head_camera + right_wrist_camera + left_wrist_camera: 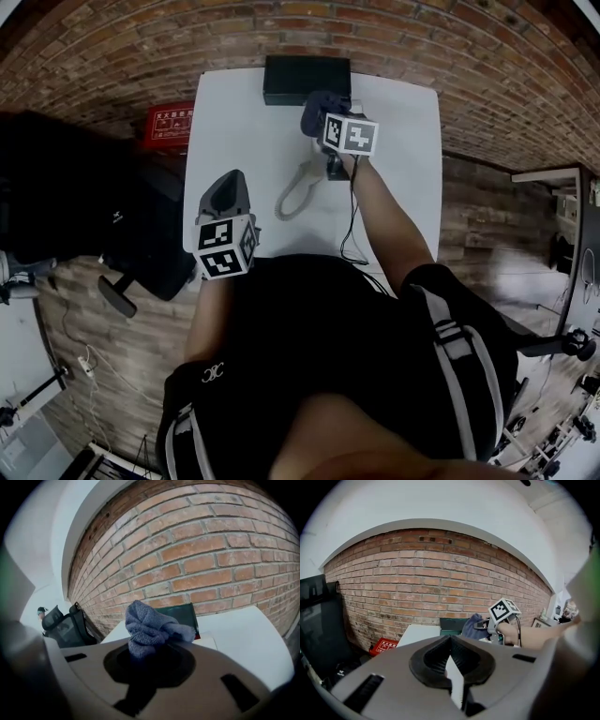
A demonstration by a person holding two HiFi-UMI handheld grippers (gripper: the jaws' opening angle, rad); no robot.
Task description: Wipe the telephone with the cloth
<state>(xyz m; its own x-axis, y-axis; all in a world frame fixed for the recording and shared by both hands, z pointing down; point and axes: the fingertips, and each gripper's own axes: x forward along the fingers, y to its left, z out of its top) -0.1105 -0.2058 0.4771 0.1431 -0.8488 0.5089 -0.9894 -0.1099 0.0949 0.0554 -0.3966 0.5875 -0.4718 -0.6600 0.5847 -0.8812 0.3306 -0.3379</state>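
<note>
A white telephone handset lies on the white table, its curved end towards me. The rest of the telephone is mostly hidden under my right gripper. That gripper is shut on a bunched blue-grey cloth, which hangs just above the phone. In the right gripper view the cloth sticks up out of the jaws, with a white edge of the telephone behind it. My left gripper hovers over the table's near left part. It is shut, holds nothing and stands apart from the phone.
A dark flat box stands at the table's far edge against the brick wall. A red crate and a black chair are on the floor to the left. A thin black cable runs back along my right arm.
</note>
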